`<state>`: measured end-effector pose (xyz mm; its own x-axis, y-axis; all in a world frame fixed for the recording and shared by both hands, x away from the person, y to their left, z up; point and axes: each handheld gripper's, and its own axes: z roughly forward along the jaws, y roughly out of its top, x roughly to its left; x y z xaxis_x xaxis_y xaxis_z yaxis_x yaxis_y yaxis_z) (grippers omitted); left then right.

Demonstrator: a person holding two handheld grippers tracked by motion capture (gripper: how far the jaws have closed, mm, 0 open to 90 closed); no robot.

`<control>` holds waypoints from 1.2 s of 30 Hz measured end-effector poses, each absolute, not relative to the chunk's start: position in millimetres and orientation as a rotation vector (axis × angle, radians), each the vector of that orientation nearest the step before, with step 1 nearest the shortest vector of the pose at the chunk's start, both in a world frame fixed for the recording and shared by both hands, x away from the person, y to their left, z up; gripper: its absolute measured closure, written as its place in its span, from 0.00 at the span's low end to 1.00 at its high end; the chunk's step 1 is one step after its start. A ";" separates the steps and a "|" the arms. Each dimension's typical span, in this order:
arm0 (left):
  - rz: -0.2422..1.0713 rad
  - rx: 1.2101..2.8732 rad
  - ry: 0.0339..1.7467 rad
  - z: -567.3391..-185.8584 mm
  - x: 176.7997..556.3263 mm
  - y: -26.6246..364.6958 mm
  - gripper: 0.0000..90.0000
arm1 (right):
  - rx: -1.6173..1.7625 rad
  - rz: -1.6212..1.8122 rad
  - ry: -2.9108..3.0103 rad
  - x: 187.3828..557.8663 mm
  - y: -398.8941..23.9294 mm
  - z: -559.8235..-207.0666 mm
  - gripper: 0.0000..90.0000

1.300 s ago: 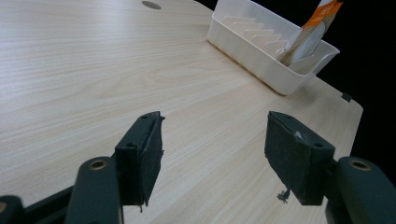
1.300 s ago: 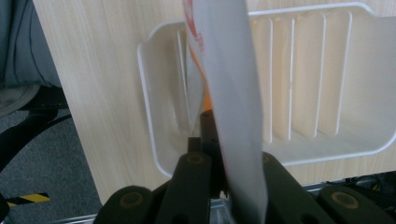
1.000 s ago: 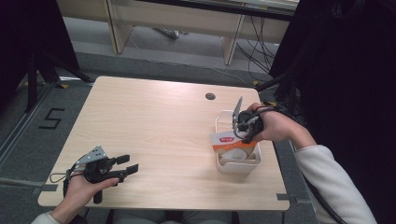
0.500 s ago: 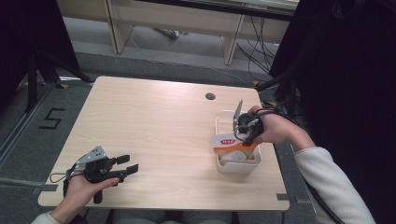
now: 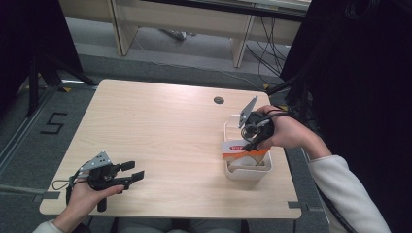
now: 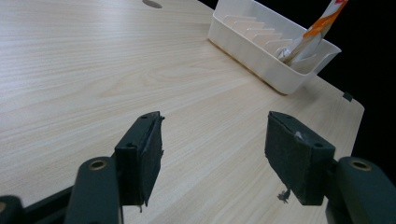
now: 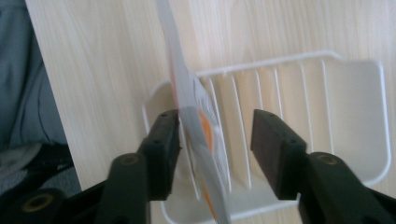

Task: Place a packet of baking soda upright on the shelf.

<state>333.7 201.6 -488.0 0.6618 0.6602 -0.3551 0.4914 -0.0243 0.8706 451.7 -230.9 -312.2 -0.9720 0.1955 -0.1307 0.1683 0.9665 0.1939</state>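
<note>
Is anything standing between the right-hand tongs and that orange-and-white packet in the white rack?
Nothing visible does. In the right gripper view the packet already stands between the open right tongs, close against one jaw, above the white slotted rack. Whether that jaw touches it is unclear.

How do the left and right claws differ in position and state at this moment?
The left claw lies low at the table's near-left corner with nothing between its jaws; the right claw hangs over the white tray, a packet between its jaws. Both are open.
</note>
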 end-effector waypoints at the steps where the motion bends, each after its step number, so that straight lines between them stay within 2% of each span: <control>1: 0.174 1.668 0.956 -487.9 333.5 201.6 0.40 | 0.316 0.298 2.965 448.8 -227.8 -310.7 0.54; 6: 0.171 1.672 0.933 -488.4 334.7 202.2 0.40 | 0.315 0.411 2.968 440.0 -209.2 -310.5 0.51; 18: 0.177 1.682 0.931 -487.7 334.1 202.9 0.40 | 0.212 0.661 2.933 414.8 -158.8 -316.7 0.52; 27: 0.176 1.678 0.932 -487.6 333.7 202.6 0.40 | 0.148 0.708 2.953 389.6 -133.8 -355.6 0.50; 36: 0.177 1.676 0.948 -488.2 333.4 201.2 0.40 | 0.148 0.779 2.950 358.4 -137.3 -424.9 0.52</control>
<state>333.4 201.2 -488.2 0.6632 0.6612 -0.3506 0.4899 -0.0293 0.8713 358.4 -137.3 -424.9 -0.9915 0.1155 -0.0592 0.0712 0.8654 0.4961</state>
